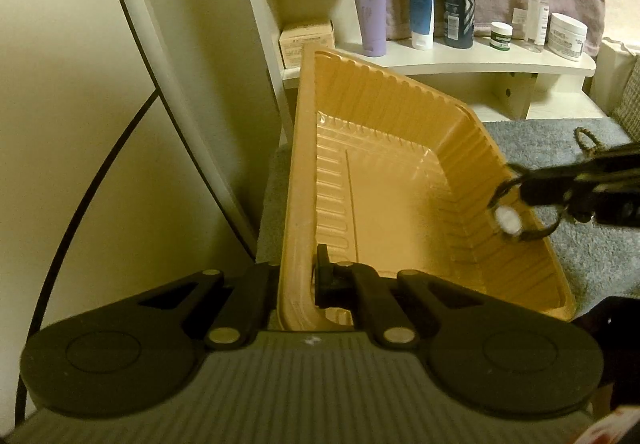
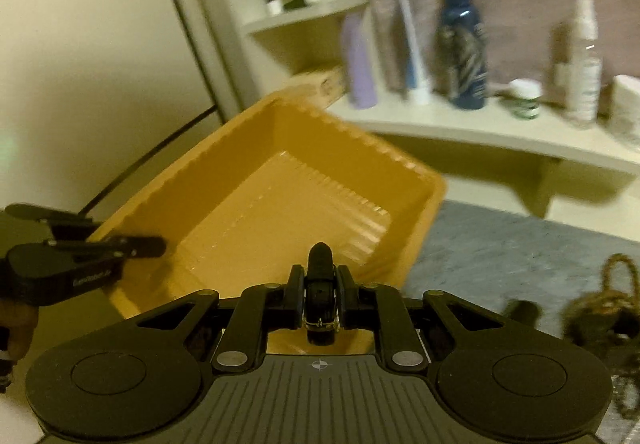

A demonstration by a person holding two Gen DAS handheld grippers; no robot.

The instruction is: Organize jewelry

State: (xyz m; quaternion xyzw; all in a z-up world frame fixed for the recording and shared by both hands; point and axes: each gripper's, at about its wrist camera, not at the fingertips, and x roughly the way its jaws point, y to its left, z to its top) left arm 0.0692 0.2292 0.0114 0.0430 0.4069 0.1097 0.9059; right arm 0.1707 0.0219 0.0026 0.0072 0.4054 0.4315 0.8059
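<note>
While left fingers (image 1: 298, 280) pinch the tray (image 1: 400, 179) rim, its bottom lies bare.

Both grippers, left gripper (image 1: 294, 280) and right gripper (image 2: 318, 296), are matte black: ribbed grey body, round discs, silver pivot screws, slim black fingers.

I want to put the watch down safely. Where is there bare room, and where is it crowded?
The floor of the orange tray, inside its ribbed walls, is bare. The grey mat, between the tray's right wall and the rope bracelet, is also free. The white shelf is crowded with bottles and jars.
</note>
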